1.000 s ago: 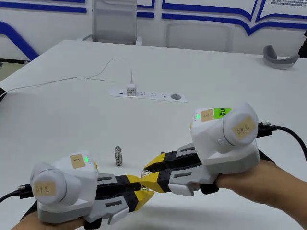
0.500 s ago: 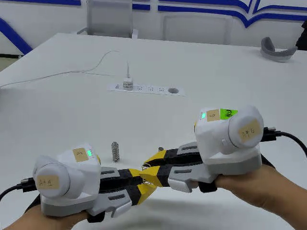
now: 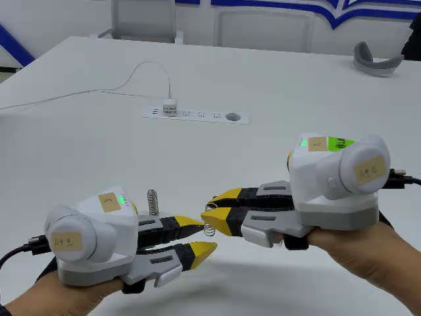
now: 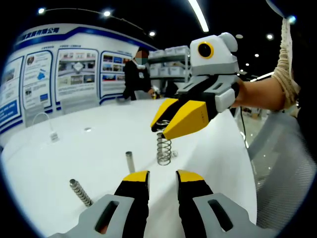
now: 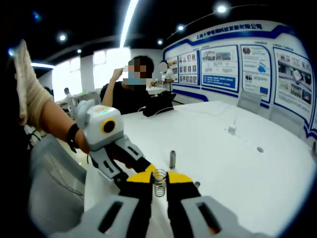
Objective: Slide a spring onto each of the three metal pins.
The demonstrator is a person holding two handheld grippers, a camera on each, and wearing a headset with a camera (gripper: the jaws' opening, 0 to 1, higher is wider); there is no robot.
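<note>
The first pin (image 3: 152, 201), just beyond the left gripper (image 3: 205, 237), already wears its spring. A second spring (image 4: 164, 148) is pinched at its top by the closed fingers of the right gripper (image 3: 209, 207). It hangs down to the table (image 3: 276, 85) just ahead of the left fingers, which stand apart and hold nothing. Whether a pin runs up inside it I cannot tell. A bare pin (image 4: 130, 161) stands just beside it. I judge about a third done, with the second spring in hand and a third to come.

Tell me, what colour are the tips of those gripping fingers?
Yellow tips on black fingers, clearest in the left gripper view.
</note>
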